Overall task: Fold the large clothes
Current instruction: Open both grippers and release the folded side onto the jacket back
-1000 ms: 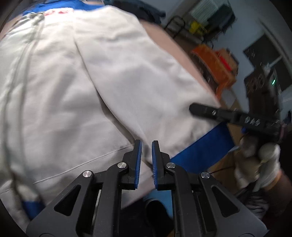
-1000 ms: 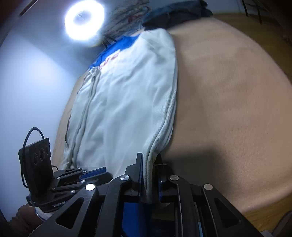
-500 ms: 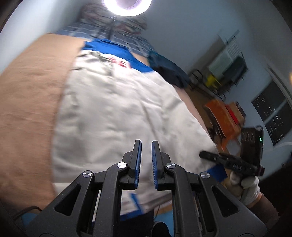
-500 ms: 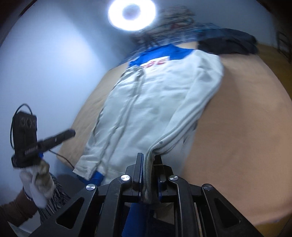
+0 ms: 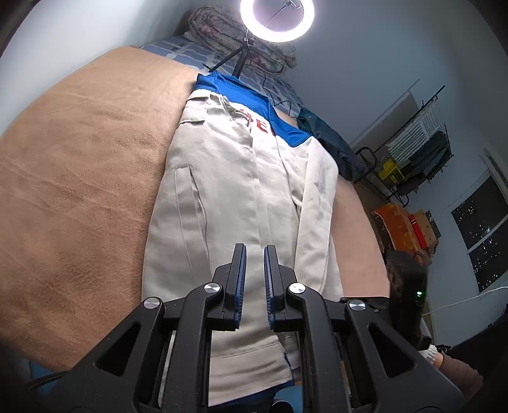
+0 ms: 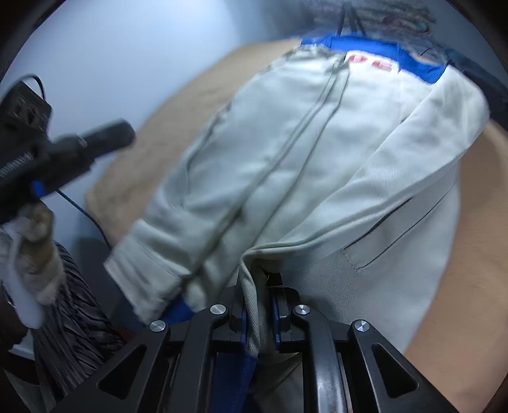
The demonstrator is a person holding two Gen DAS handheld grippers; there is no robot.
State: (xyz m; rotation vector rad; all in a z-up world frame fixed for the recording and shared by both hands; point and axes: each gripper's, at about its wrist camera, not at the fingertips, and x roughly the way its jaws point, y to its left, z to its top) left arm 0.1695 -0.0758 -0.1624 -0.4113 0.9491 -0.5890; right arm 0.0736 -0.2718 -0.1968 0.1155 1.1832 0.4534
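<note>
Ring light (image 5: 277,19) only in left view; jacket (image 6: 317,159) blurred in right

Cream jacket (image 5: 241,197) with royal-blue yoke and red lettering (image 5: 258,124); tan blanket (image 5: 79,178); black claw fingers (image 5: 235,279) with blue pads; grey striped sleeve (image 6: 73,333).

A large off-white jacket (image 5: 241,197) with a blue yoke and red lettering near the collar is spread lengthwise on a tan blanket (image 5: 79,190), its front zip closed. One sleeve (image 6: 365,203) is folded diagonally across the front, and its cuff end is pinched near the hem, where a blue lining is seen.
</note>
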